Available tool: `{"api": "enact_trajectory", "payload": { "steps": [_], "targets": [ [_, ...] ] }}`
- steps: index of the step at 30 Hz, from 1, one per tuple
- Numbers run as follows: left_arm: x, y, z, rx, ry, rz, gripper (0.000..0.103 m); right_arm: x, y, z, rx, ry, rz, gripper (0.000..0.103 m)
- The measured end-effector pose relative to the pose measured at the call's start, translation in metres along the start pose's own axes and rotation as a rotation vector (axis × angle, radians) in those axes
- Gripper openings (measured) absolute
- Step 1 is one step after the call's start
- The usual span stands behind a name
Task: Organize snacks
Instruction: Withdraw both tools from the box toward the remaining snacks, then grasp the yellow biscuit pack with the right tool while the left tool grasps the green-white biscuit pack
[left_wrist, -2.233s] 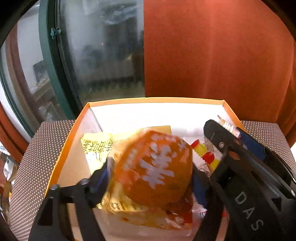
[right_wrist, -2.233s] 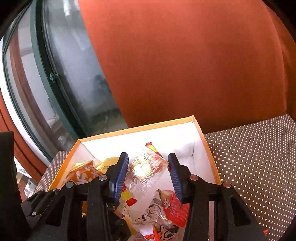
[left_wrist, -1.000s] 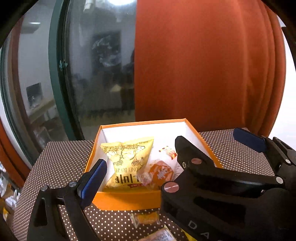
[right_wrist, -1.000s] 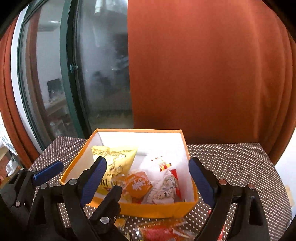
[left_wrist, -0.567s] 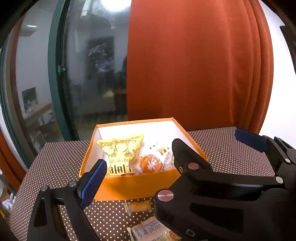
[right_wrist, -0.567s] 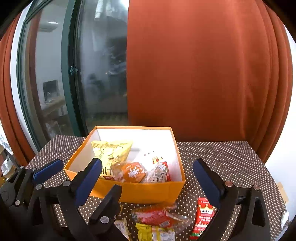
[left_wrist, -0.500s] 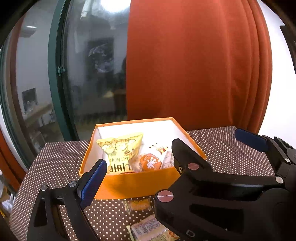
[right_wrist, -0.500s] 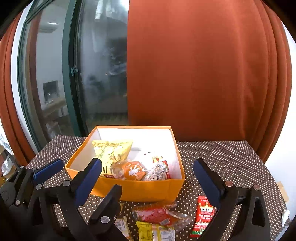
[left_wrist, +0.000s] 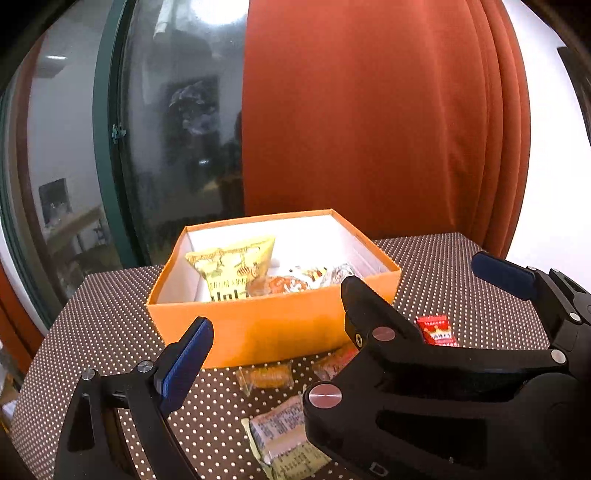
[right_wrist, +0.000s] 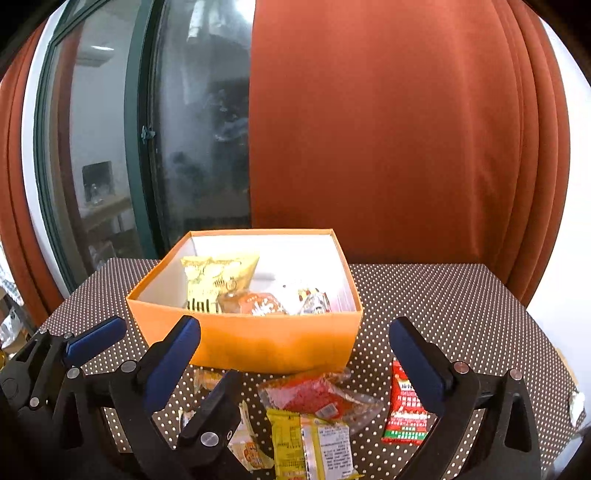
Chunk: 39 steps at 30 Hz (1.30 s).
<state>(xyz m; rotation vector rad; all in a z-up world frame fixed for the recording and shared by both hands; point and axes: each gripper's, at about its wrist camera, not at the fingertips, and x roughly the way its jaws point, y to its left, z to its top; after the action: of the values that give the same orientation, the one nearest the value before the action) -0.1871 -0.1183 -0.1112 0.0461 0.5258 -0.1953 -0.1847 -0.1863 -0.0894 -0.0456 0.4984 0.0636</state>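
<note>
**Both claws wide and empty, near side of the snack box**

I have both grippers on the near side of the orange box (right_wrist: 243, 343), which sits on the dotted tablecloth (right_wrist: 461, 306) in front of the red curtain (right_wrist: 388, 129) and the window (right_wrist: 177, 129).

My right gripper (right_wrist: 295, 354) has its jaws still opening, already very wide — nothing is between the blue pads (right_wrist: 171, 363), and they touch nothing. Framed in the gap, but lying flat on the cloth and apart from the pads, are a red clear-wrapped packet (right_wrist: 317, 397) and a yellow packet (right_wrist: 314, 443). A red-and-green sachet (right_wrist: 404, 410) lies just beside the right finger.

My left gripper (left_wrist: 273, 350) is spread wide too, holding nothing; its right finger crosses the left of the right wrist view. On the cloth near it lie a small orange candy (left_wrist: 266, 376) and a pale wrapped bar (left_wrist: 284, 435).

Inside the box, a yellow nut bag (right_wrist: 218, 280) leans at the far left, an orange round snack (right_wrist: 258, 304) lies near the front wall, and some clear-wrapped pieces (right_wrist: 314, 301) lie to its right — the rest of the loose snacks are outside, against or near the box's near wall.
</note>
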Motion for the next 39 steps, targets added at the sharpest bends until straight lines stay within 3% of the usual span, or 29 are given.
{"api": "enact_trajectory", "payload": {
  "steps": [7,21,39],
  "targets": [
    [0.006,-0.005,-0.017,0.022,0.012,0.0,0.094,-0.002,-0.006,-0.024,0.021,-0.007,-0.003,0.103],
    [0.045,-0.007,-0.053,0.025,0.123,-0.019,0.094,0.028,-0.009,-0.063,0.027,0.098,-0.021,0.103],
    [0.093,-0.011,-0.09,0.072,0.305,0.028,0.095,0.078,-0.016,-0.108,0.053,0.294,-0.036,0.103]
  ]
}}
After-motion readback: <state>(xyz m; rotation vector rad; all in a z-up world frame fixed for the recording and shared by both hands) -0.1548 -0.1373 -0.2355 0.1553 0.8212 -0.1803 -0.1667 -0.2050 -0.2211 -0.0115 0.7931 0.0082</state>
